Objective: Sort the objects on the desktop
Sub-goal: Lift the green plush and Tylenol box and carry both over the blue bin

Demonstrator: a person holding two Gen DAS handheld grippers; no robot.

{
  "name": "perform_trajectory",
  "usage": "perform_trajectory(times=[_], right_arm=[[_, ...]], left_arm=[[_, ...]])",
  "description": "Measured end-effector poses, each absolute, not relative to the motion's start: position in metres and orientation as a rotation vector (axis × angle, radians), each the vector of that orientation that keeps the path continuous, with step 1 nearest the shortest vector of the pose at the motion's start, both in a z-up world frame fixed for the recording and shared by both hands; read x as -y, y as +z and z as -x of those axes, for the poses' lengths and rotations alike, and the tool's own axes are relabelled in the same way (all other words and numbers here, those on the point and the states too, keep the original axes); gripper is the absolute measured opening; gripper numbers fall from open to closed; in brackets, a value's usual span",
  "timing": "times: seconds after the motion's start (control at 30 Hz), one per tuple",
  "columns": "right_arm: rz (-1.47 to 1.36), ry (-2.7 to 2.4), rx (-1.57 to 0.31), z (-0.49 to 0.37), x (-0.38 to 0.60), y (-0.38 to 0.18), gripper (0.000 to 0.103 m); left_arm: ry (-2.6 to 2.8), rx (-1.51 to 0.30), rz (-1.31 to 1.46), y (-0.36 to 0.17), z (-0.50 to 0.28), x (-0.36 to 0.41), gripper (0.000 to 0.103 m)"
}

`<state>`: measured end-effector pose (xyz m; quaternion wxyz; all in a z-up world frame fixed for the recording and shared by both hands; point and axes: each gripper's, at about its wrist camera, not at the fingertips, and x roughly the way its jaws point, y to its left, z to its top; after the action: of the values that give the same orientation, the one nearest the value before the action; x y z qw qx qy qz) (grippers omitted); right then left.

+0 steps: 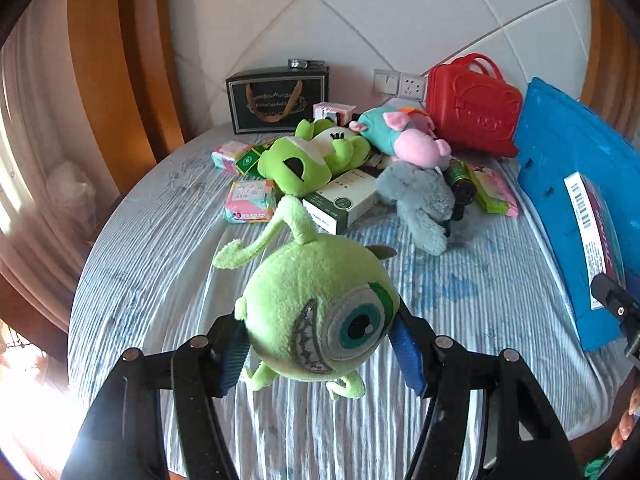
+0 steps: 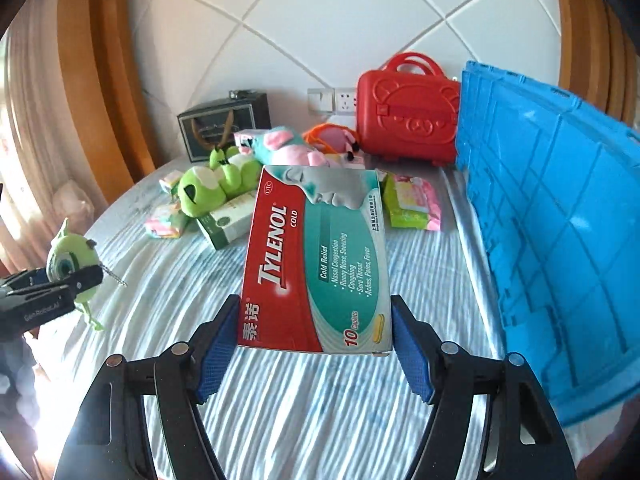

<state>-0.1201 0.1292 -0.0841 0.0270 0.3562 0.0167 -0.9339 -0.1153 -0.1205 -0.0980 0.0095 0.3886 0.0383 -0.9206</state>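
Observation:
My left gripper (image 1: 320,344) is shut on a green one-eyed plush monster (image 1: 316,312) and holds it above the striped cloth. It also shows at the left of the right wrist view (image 2: 70,264). My right gripper (image 2: 314,340) is shut on a red and teal Tylenol box (image 2: 316,264), held above the cloth beside the blue crate (image 2: 560,240). That box shows at the right of the left wrist view (image 1: 596,232), against the crate (image 1: 560,152). A pile at the back holds a green frog plush (image 1: 308,160), a pink and teal plush (image 1: 404,136), a grey plush (image 1: 420,204) and a white-green box (image 1: 344,200).
A red toy case (image 1: 472,108) and a dark gift bag (image 1: 276,100) stand at the back by the white padded wall. Tissue packs (image 1: 248,200) and a green-pink pack (image 2: 412,202) lie on the round table's striped cloth (image 1: 160,280). Wooden panels flank the wall.

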Motion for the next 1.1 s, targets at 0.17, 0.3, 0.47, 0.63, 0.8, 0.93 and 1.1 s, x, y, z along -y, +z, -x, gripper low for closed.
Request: perform_trajectory(times=[0.17,0.3,0.47,0.63,0.8,0.93,1.1], right_arm=[[-0.955,-2.99,-0.048,0.062,-0.13,-0.042,0.072],[-0.839,-3.093,-0.03,0.021,-0.148,-0.007,0.072],[-0.696,-3.216,-0.022,-0.015,-0.185,0.033,0.072],[-0.594,-3.326,-0.095,-0.035,-0.241,0.061,0.072],[-0.522,-3.387,-0.16,-0.037,-0.328,0.082,0.072],[-0.529,-3.391,-0.238,-0.023,-0.405,0.097,0.072],[-0.602,-3.365,-0.334,0.004,-0.489,0.103,0.072]], left_arm=[[-3.001,-0.049,-1.143,-0.07,0.075,0.09,0.062],[-3.101,0.002,-1.077,-0.047,0.052,0.058,0.062],[-3.208,0.06,-0.966,-0.018,0.035,0.006,0.062],[-3.316,0.077,-0.814,0.013,0.031,-0.069,0.062],[-3.401,0.044,-0.642,0.046,0.031,-0.168,0.062],[-3.399,0.01,-0.609,0.069,0.043,-0.249,0.062],[-3.361,0.008,-0.656,0.084,0.07,-0.331,0.062]])
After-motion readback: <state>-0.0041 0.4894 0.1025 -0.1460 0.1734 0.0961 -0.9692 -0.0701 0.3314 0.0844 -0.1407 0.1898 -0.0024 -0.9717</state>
